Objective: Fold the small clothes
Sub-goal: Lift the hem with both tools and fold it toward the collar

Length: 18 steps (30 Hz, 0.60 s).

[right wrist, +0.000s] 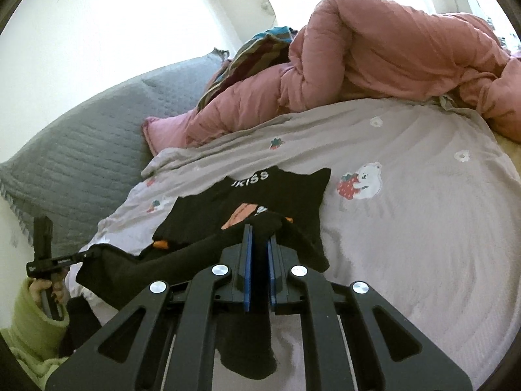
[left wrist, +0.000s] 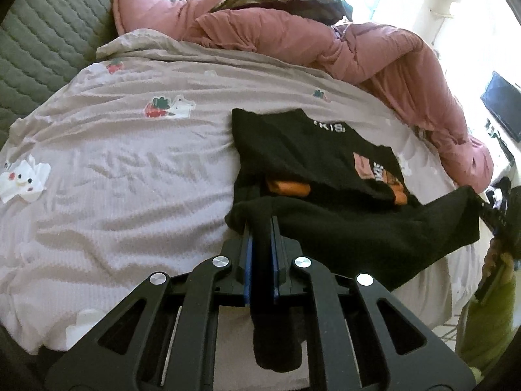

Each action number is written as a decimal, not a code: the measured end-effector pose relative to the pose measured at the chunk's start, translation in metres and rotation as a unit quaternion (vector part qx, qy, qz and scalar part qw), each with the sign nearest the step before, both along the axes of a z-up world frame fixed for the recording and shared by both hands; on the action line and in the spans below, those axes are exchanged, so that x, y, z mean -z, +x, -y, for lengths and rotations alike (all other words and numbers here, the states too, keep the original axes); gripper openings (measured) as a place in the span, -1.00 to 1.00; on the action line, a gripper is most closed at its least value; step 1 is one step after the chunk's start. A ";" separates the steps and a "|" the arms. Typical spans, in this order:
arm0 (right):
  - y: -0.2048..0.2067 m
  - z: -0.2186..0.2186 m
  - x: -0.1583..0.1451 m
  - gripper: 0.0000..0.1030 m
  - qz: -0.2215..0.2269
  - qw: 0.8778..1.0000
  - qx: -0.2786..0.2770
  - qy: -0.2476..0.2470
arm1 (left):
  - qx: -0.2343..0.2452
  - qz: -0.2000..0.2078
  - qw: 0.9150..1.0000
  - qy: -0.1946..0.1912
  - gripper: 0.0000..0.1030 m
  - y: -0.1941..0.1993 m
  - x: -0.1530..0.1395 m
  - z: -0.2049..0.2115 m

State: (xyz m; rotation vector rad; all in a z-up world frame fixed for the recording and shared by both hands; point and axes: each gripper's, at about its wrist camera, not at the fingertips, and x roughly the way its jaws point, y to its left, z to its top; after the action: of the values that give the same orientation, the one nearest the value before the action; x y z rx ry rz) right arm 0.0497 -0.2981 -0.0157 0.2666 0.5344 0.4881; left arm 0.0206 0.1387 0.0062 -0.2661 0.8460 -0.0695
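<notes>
A small black T-shirt (left wrist: 312, 150) with white lettering and an orange print lies on the grey-pink bedsheet (left wrist: 130, 169); it also shows in the right wrist view (right wrist: 286, 192). Its near hem is lifted and stretched between both grippers. My left gripper (left wrist: 260, 224) is shut on one hem corner, with black cloth hanging down between the fingers. My right gripper (right wrist: 259, 231) is shut on the other hem corner. The left gripper also shows in the right wrist view (right wrist: 89, 254), holding the far end of the hem.
A bunched pink duvet (left wrist: 325, 39) lies along the far side of the bed, also in the right wrist view (right wrist: 374, 52). A grey quilted pillow (left wrist: 49, 39) is at the left. A dark monitor (left wrist: 501, 107) stands at the right edge.
</notes>
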 end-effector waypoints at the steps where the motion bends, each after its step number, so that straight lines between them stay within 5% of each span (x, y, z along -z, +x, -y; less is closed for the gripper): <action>1: 0.001 0.001 0.000 -0.87 0.001 1.000 0.002 0.002 | -0.001 0.001 1.000 -0.001 -0.94 0.002 -0.001 -0.001; 18: 0.063 -0.012 -0.015 -0.87 0.010 1.000 0.026 -0.007 | -0.034 -0.002 0.999 -0.037 -0.94 0.082 -0.004 -0.026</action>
State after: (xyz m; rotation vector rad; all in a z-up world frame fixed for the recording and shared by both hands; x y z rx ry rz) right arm 0.1123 -0.2860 -0.0007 0.2618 0.5102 0.4365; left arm 0.1029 0.1646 0.0105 -0.3636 0.8379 -0.0374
